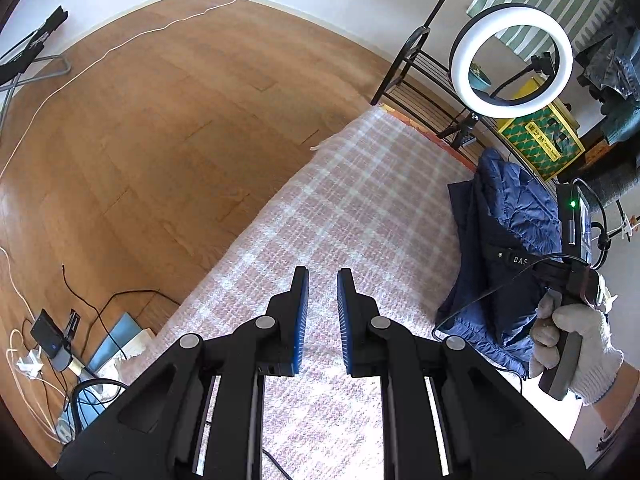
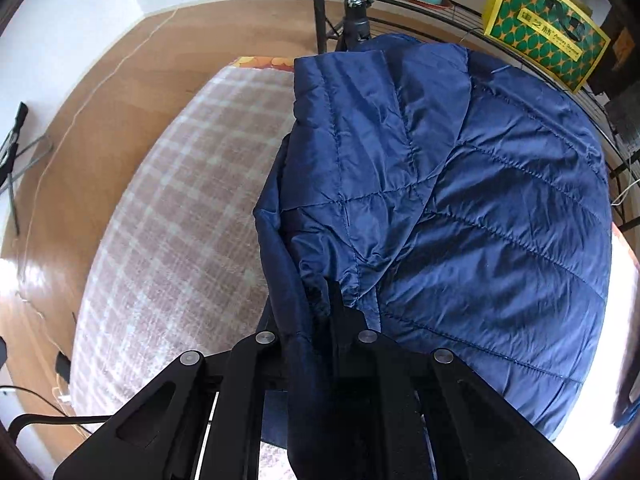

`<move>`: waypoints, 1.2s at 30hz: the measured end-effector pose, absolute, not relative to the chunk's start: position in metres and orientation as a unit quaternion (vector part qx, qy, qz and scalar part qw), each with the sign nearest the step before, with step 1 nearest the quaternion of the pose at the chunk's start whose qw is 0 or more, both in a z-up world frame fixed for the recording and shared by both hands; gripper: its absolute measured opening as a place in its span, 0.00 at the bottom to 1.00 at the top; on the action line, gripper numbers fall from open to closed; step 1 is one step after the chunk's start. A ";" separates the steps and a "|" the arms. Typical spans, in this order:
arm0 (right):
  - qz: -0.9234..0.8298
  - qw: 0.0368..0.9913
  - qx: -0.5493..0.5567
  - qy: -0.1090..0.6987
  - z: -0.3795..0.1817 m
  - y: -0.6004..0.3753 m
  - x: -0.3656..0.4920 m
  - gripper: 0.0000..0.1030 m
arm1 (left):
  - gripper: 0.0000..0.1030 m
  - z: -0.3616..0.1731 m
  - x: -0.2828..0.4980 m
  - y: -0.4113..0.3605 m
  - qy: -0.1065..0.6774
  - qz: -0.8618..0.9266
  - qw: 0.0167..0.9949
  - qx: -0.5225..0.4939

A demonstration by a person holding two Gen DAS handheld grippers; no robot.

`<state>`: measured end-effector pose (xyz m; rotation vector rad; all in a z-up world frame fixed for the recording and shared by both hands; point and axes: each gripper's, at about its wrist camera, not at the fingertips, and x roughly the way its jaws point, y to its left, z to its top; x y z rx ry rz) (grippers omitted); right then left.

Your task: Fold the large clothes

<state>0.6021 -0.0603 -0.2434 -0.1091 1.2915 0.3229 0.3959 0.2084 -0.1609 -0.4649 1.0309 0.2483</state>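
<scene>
A dark blue quilted jacket [image 2: 480, 200] lies bunched on the far right part of a pink plaid blanket [image 2: 180, 200]. My right gripper [image 2: 320, 300] points down at the jacket's near left edge and is shut on a fold of it; cloth drapes over its left finger. In the left wrist view the jacket [image 1: 516, 216] sits at the right, where a gloved hand [image 1: 580, 352] holds the right gripper [image 1: 500, 258] against it. My left gripper [image 1: 322, 276] hovers over bare blanket [image 1: 360, 200] to the jacket's left, blue pads nearly together with nothing between them.
A ring light [image 1: 460, 60] on a stand and a black wire rack [image 1: 416, 80] stand past the far end of the blanket, with a yellow-green bag [image 1: 540, 144] on the rack. Wooden floor [image 1: 160, 120] spreads to the left. Cables and a power strip [image 1: 48, 344] lie there.
</scene>
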 end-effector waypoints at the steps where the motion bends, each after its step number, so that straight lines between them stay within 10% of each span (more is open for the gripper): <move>1: 0.156 0.784 -0.042 0.599 -0.243 -0.061 0.603 0.15 | 0.12 -0.161 0.396 0.208 0.487 0.118 0.837 -0.219; 7: 0.193 0.781 0.002 0.594 -0.232 -0.069 0.600 0.36 | 0.12 -0.156 0.400 0.203 0.487 0.113 0.840 -0.211; 19: 0.262 0.774 0.166 0.552 -0.176 -0.160 0.545 0.36 | 0.12 -0.154 0.409 0.189 0.483 0.099 0.844 -0.212; 36: 0.122 0.819 0.083 0.555 -0.194 -0.292 0.521 0.36 | 0.12 -0.170 0.519 -0.021 0.487 -0.111 0.852 -0.159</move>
